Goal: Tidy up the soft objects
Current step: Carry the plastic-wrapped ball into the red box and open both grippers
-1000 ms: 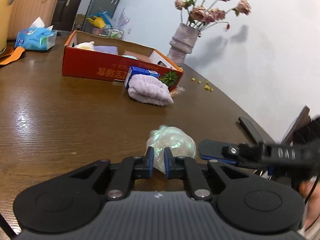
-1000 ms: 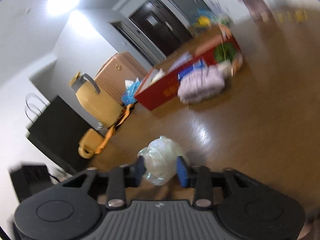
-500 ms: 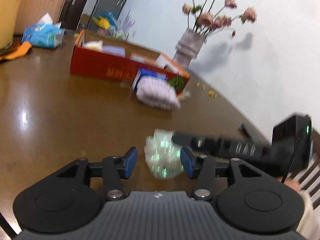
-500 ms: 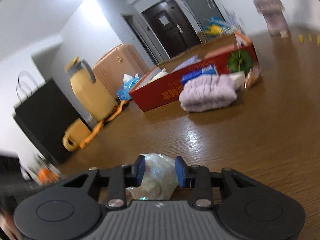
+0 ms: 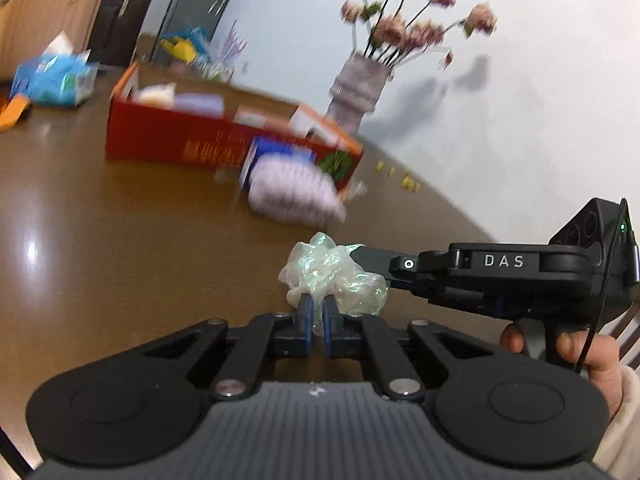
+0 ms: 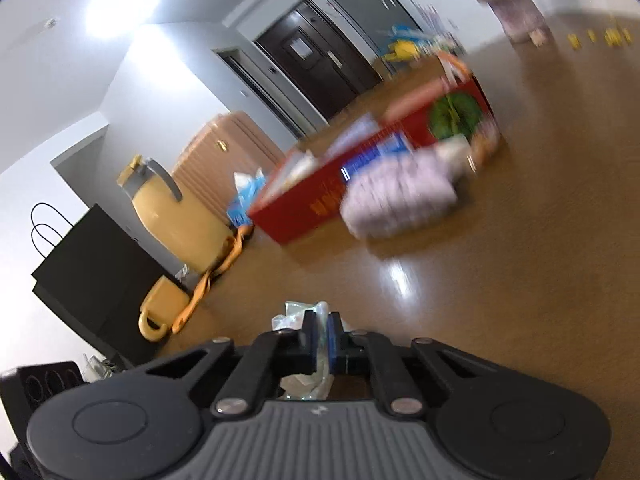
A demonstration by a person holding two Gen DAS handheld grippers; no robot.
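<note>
A crumpled clear plastic bag [image 5: 334, 276] is pinched by both tools at once, held just above the brown wooden table [image 5: 120, 240]; the left gripper [image 5: 316, 318] is clamped on the bag's near lower edge, jaws having just been closing, blue pads pressed onto a thin fold of film; the right gripper [image 6: 320, 338] is likewise clenched on the bag, jaws having just been closing, with film seen bunched ahead of and below the pads in the right wrist view [image 6: 298, 314]; in the left wrist view the right tool is seen coming in from the right, tip buried in the far side of the bag, held by a hand [image 5: 592, 356] at the frame edge; farther back on the table a folded lilac towel [image 5: 294, 196] lies against the front of a red cardboard box [image 5: 168, 144], touching a blue-and-white packet [image 5: 280, 152] wedged between them; box contents are blurred, pale items only; a vase of dried pink flowers [image 5: 360, 88] stands behind the box's right end; a blue tissue pack [image 5: 52, 82] sits at far left; a yellow jug [image 6: 176, 224], black paper bag [image 6: 92, 276] and tan suitcase [image 6: 224, 152] are seen in the right wrist view; both views are motion-blurred.
</note>
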